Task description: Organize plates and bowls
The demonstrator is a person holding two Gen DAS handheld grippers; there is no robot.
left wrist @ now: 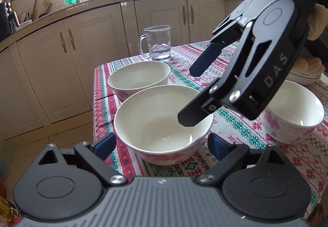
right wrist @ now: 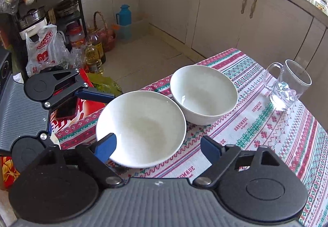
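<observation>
Three white bowls with pink flowers stand on the patterned tablecloth (left wrist: 235,124). The near bowl (left wrist: 163,124) sits between my left gripper's (left wrist: 162,143) open blue fingertips; it also shows in the right wrist view (right wrist: 141,127). A second bowl (left wrist: 139,79) stands just behind it, also in the right wrist view (right wrist: 204,93). A third bowl (left wrist: 293,118) is at the right. My right gripper (left wrist: 185,97) is open and hovers over the near bowl's right rim; in its own view (right wrist: 158,148) the jaws straddle that bowl's near edge. The left gripper (right wrist: 96,96) shows at the bowl's left.
A glass mug (left wrist: 157,43) with a little water stands at the table's far corner, also in the right wrist view (right wrist: 287,84). A stack of plates (left wrist: 305,77) lies at the right behind the right gripper. Cabinets, floor clutter and bottles (right wrist: 94,56) surround the table.
</observation>
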